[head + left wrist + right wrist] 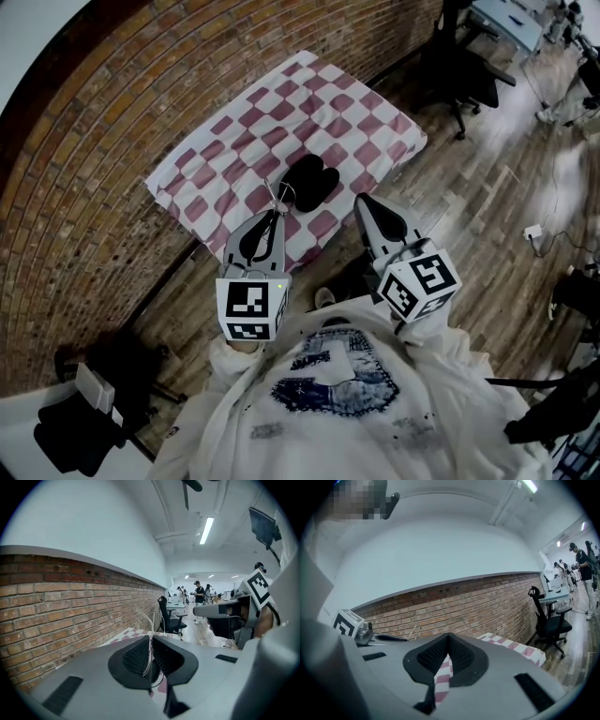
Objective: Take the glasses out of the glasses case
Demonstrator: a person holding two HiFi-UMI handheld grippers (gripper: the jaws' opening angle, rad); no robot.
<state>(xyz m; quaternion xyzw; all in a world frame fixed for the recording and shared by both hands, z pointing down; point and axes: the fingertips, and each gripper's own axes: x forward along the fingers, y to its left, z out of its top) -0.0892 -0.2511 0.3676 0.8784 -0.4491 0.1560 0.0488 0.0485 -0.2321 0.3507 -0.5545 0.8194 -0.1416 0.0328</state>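
The black glasses case lies open on the pink-and-white checked cloth. My left gripper hovers just in front of the case, shut on the thin, clear-rimmed glasses, which stick up past its tips. In the left gripper view the glasses are pinched between the pads of that gripper. My right gripper hangs to the right of the case, shut with nothing in it; its tips meet in the right gripper view. The left gripper with the glasses shows there at the left.
A brick wall runs behind the clothed table. A black office chair stands beyond the table's right corner, and another dark chair is at the lower left. People stand far off in the room.
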